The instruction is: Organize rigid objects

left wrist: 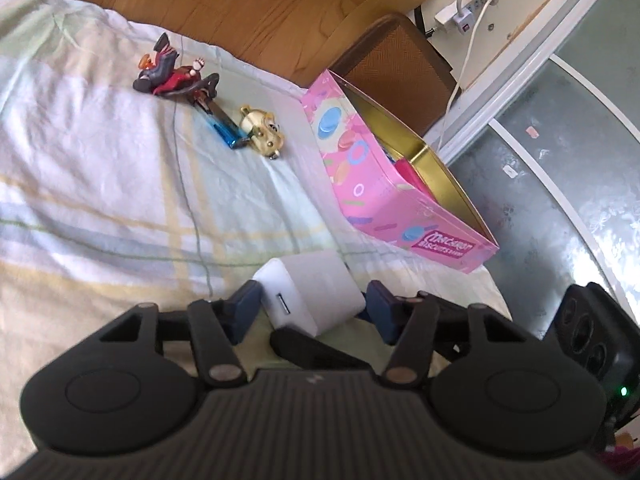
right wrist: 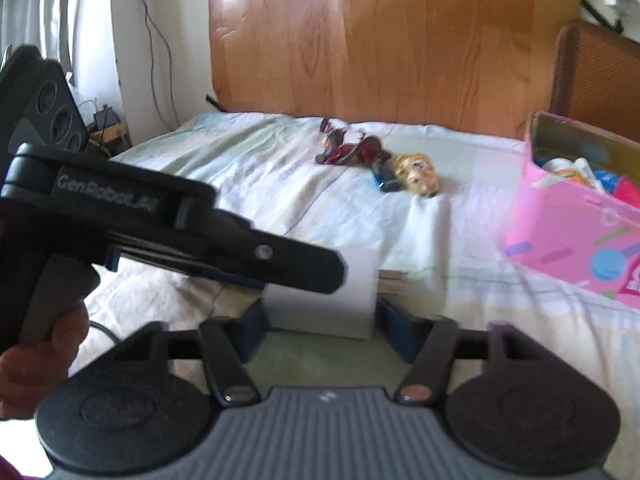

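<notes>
A white cube charger (left wrist: pixel 316 284) (right wrist: pixel 320 308) sits on the bed sheet (left wrist: pixel 100 168), and both grippers hold it. My left gripper (left wrist: pixel 312 310) has its blue pads pressed on two opposite sides. In the right wrist view my right gripper (right wrist: pixel 322 322) has its pads against the other pair of sides, while the left gripper's fingers (right wrist: pixel 280 256) cross over the cube from the left. Farther back lie a red and black figurine (left wrist: pixel 172 76) (right wrist: pixel 352 150), a blue lighter (left wrist: pixel 224 128) (right wrist: pixel 382 180) and a gold toy (left wrist: pixel 262 130) (right wrist: pixel 418 174).
An open pink biscuit tin (left wrist: pixel 380 184) (right wrist: pixel 568 216), with several items inside, rests at the bed's right side. A wooden headboard (right wrist: pixel 380 40) stands behind, with a brown chair back (left wrist: pixel 400 68) beside the tin. A person's hand (right wrist: pixel 36 372) grips the left handle.
</notes>
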A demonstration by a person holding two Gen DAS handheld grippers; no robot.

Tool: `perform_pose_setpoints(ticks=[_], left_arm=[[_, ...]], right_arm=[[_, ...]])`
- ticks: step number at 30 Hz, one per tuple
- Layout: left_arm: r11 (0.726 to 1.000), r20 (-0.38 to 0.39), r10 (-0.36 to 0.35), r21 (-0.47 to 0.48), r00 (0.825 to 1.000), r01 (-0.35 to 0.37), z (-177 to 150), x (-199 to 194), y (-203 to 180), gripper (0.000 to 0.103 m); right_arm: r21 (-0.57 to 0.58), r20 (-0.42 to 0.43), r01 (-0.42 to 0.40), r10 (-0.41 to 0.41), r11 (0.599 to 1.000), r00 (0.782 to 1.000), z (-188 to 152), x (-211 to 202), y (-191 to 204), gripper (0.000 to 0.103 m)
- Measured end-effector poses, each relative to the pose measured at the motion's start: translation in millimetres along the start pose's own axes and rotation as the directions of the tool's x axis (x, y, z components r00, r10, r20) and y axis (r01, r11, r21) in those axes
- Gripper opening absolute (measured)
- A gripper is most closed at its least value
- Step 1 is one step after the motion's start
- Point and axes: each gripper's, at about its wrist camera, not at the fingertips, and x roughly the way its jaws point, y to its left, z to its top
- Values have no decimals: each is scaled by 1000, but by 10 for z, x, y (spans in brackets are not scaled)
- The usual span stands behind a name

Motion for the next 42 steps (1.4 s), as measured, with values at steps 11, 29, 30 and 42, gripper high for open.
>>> perform_pose_setpoints(ticks=[11,29,30,42], left_arm=[[953,11,-158,265,987,150,596,468,-982,60],[943,-45,-59,325,997,70,793,1893,-1766,66],[943,-32,-56,326,998,64,786,1843,-1731,68],[911,34,82,403,996,-89,634,1518,-1608,70]], right_arm=[[154,245,199,-233,968,941,171,-509,-683,58],[397,165,589,-686,704,708,42,-448,-2261,59],[433,188,562,-681,704,708,7,-520,-2282,61],[450,258,498,-641,742,723,-169,-736,-1864,65]])
